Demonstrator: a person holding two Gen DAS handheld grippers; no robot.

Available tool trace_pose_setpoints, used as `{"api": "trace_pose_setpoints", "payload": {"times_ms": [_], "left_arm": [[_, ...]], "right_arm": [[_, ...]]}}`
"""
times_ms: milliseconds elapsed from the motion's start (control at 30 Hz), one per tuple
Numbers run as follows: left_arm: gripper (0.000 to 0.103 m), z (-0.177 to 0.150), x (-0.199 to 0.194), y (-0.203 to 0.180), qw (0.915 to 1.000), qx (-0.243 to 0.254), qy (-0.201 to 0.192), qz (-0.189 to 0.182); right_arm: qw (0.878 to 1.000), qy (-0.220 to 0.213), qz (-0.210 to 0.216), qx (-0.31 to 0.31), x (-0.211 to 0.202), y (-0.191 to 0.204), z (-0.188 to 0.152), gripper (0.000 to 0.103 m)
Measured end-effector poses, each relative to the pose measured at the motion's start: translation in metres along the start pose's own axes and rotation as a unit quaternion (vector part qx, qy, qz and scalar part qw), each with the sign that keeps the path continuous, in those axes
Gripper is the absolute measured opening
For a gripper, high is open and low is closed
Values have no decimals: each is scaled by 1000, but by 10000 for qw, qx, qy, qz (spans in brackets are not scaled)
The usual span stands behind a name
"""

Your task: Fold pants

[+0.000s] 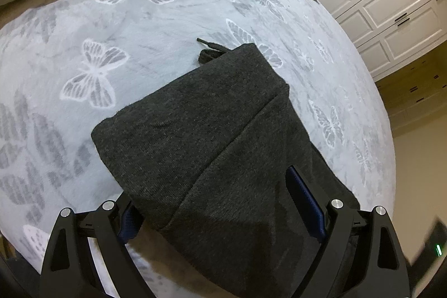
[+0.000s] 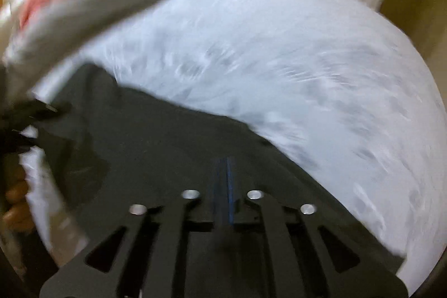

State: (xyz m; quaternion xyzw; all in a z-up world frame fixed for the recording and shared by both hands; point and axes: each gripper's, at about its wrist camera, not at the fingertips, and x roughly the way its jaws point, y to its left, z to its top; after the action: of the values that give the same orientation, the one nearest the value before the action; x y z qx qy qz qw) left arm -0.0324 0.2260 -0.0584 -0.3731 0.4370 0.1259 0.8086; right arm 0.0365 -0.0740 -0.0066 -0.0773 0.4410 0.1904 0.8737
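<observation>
While blurred, one pants (image 1: 201,136), jaws apparently pinched.

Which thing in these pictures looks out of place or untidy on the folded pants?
One small thing: a dark drawstring sticks out from the far end of the folded pants and lies loose on the butterfly blanket. The rest of the fold looks tidy. The right wrist view is too blurred to judge details.

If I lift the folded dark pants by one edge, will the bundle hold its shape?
Probably not: the pants are soft knit and will likely sag and unfold. The loose drawstring may dangle. On the plush blanket, pushing would probably bunch them.
</observation>
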Motion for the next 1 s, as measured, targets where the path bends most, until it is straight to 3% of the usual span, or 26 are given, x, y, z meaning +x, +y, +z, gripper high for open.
{"api": "trace_pose_setpoints", "payload": {"times_ms": [33,67,100,133,200,233,300,367,433,500,567,600,633,700,733,767,933,1000], "left_arm": [[84,1,-1,-3,9999,86,-55,-67],[76,1,-1,-7,9997,211,-90,-54],[42,0,-1,-12,9992,386,-120,11],[16,-1,0,-17,9984,556,-60,15],[14,-4,-1,-24,9976,664,-31,-176],[13,-8,-12,-33,9964,814,-140,-204],[13,-20,-45,-61,9906,1186,-306,-602],[13,-46,-90,-111,9767,1760,-490,-1125],[13,-87,-125,-172,9512,2570,-510,-1631],[15,-138,-140,-224,9205,3347,-345,-1984],[37,-197,-135,-262,8859,4061,-44,-2242],[62,-219,-128,-271,8737,4303,108,-2265],[63,-240,-120,-272,8672,4473,270,-2171],[67,-259,-112,-257,8678,4464,421,-2140],[78,-260,-109,-240,8750,4352,422,-2078],[80,-257,-109,-228,8802,4266,413,-2041],[80,-210,-106,-179,9150,3779,163,-1402],[80,-196,-109,-166,9242,3625,-20,-1203]], "right_arm": [[9994,-218,-72,273,-25,-16,-15,63],[9980,-411,-224,427,-42,-28,-27,71],[9944,-682,-481,655,-69,-48,-50,75],[9905,-791,-678,897,-89,-65,-71,75],[9819,-844,-1057,1323,-116,-96,-104,75],[9759,-826,-1347,1507,-130,-111,-123,75],[9655,-855,-1786,1692,-155,-129,-149,75],[9620,-866,-1849,1814,-171,-142,-166,75],[9572,-882,-1951,1945,-182,-149,-175,80],[9556,-833,-1930,2064,-185,-159,-185,81],[9559,-708,-1874,2150,-175,-163,-190,84],[9553,-657,-1882,2185,-170,-164,-194,84],[9558,-592,-1842,2214,-166,-164,-197,84],[9559,-598,-1683,2330,-168,-166,-206,84],[9577,-579,-1593,2326,-168,-166,-208,84],[9602,-549,-1527,2272,-168,-166,-209,84],[9645,-415,-1259,2285,-147,-174,-204,85],[9616,-364,-1154,2465,-140,-183,-204,87]]}}
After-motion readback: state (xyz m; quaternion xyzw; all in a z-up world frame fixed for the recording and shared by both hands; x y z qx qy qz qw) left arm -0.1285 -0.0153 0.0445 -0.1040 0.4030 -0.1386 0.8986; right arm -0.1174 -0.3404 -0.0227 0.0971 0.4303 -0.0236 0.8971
